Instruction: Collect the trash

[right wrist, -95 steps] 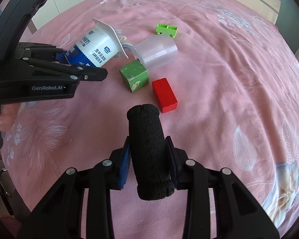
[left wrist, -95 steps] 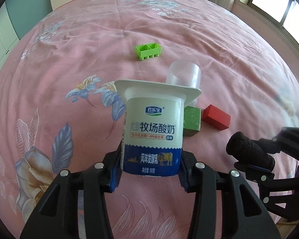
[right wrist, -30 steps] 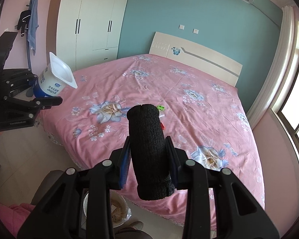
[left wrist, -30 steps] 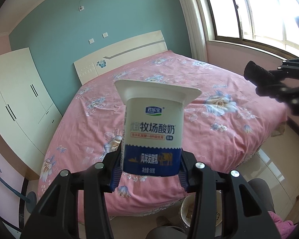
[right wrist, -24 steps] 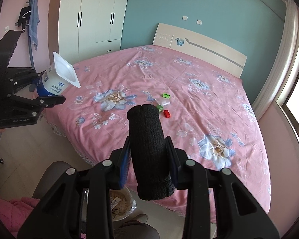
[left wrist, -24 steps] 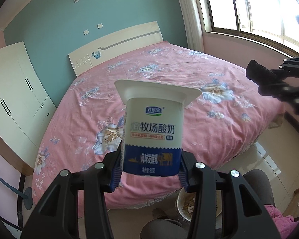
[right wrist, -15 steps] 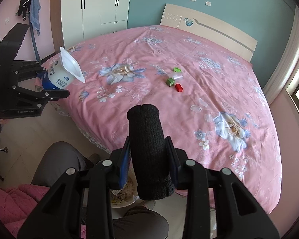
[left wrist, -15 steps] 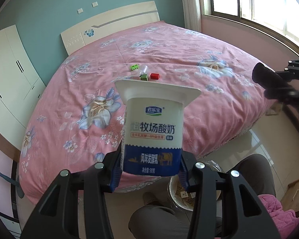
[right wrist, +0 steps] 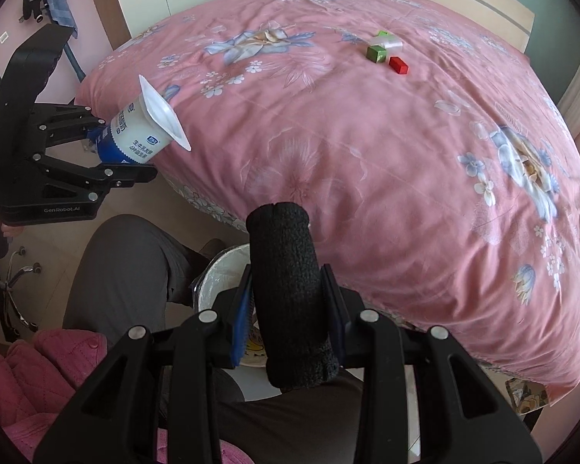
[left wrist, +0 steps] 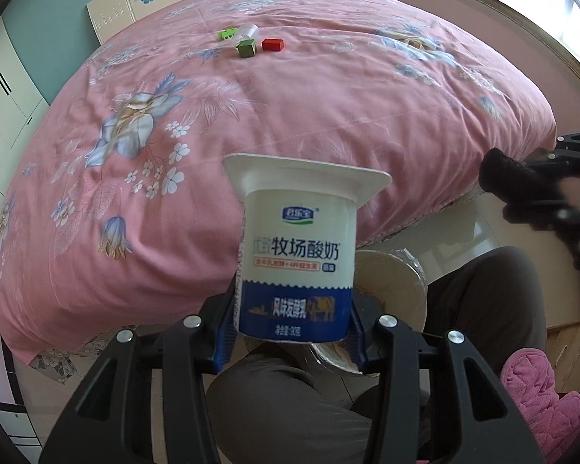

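My left gripper is shut on a white and blue yogurt cup, held in the air past the bed's foot; the cup also shows in the right wrist view. My right gripper is shut on a black foam roll, which also shows in the left wrist view. A white lined trash bin stands on the floor below both grippers, between the person's legs, and shows in the right wrist view. A clear plastic cup lies far off on the bed.
The pink flowered bed fills the view ahead. A green cube, a red block and a green brick lie by the clear cup. The person's grey-trousered legs flank the bin. A chair base is at the left.
Both grippers have pulled back from the bed and tilted downward with their loads. The trash bin and the person's legs now show below them.
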Available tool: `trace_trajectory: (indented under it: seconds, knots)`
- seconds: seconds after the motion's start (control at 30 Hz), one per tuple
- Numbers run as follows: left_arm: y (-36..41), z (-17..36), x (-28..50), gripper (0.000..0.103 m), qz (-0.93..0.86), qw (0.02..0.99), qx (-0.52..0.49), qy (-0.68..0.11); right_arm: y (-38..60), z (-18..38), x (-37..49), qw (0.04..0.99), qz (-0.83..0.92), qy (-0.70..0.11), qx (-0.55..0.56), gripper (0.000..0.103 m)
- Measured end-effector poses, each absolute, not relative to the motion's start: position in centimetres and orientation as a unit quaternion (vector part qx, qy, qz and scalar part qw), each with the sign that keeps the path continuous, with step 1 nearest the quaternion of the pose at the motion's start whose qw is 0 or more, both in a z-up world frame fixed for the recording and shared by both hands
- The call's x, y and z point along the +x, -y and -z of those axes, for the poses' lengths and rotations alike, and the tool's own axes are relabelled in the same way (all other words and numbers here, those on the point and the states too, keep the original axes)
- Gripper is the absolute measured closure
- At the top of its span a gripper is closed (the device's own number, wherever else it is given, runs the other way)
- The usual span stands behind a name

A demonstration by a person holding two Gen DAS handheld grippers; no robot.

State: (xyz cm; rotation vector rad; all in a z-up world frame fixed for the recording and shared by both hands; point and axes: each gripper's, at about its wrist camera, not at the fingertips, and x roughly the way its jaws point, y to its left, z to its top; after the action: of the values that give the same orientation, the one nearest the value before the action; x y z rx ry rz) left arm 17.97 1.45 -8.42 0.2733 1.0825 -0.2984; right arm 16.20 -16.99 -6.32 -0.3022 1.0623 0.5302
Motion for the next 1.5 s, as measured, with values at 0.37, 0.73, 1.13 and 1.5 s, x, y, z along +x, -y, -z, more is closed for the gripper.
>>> trace_trajectory:
  seconds: [0.37, 0.73, 1.13, 1.5]
  knots:
    - [0.1, 18.6, 19.0, 0.055, 0.161, 0.777, 0.114, -0.597, 16.0, 17.7, 17.7, 0.754, -0.253, -0.595, -0.115, 0.068]
    - [2.0, 27.3, 20.4, 0.055, 0.176, 0.722, 0.102, -0.661, 15.7, 26.9, 19.5, 0.706, -0.240, -0.663, -0.063, 0.068]
    - [3.0, 34.5, 21.3, 0.055, 0.173, 0.672, 0.059, -0.718, 15.4, 33.7, 20.0, 0.665, -0.214, -0.716, -0.015, 0.068]
    - [2.7, 38.2, 22.0, 0.055, 0.165, 0.643, 0.029, -0.747, 13.9, 38.8, 20.4, 0.640, -0.194, -0.743, -0.017, 0.068]
